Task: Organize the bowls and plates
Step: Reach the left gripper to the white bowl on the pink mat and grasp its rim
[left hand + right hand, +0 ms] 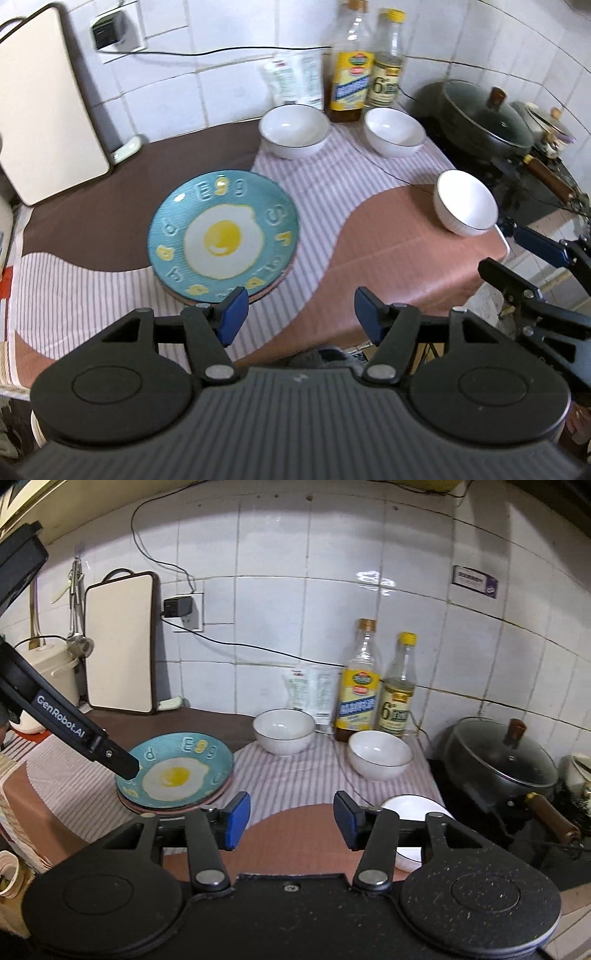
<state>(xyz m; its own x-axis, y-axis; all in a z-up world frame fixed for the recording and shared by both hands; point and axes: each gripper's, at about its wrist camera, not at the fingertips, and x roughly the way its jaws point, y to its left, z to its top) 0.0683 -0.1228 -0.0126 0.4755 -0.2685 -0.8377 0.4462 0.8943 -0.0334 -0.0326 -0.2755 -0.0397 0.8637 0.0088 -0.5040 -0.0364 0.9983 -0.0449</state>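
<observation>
A teal plate with a fried-egg picture (223,232) (177,771) lies on top of a pink plate on the counter cloth. Two white bowls stand at the back, one on the left (294,130) (283,730) and one on the right (394,131) (379,754). A third white bowl (466,202) (415,808) sits near the counter's right front edge. My left gripper (301,314) is open and empty, just in front of the plates. My right gripper (291,819) is open and empty, close beside the third bowl; in the left wrist view it (517,254) reaches in from the right.
Two bottles (358,686) (399,690) and a white packet (312,692) stand against the tiled wall. A lidded black pan (498,757) sits on the stove at right. A cutting board (120,642) leans at the back left. A cable (391,170) crosses the cloth.
</observation>
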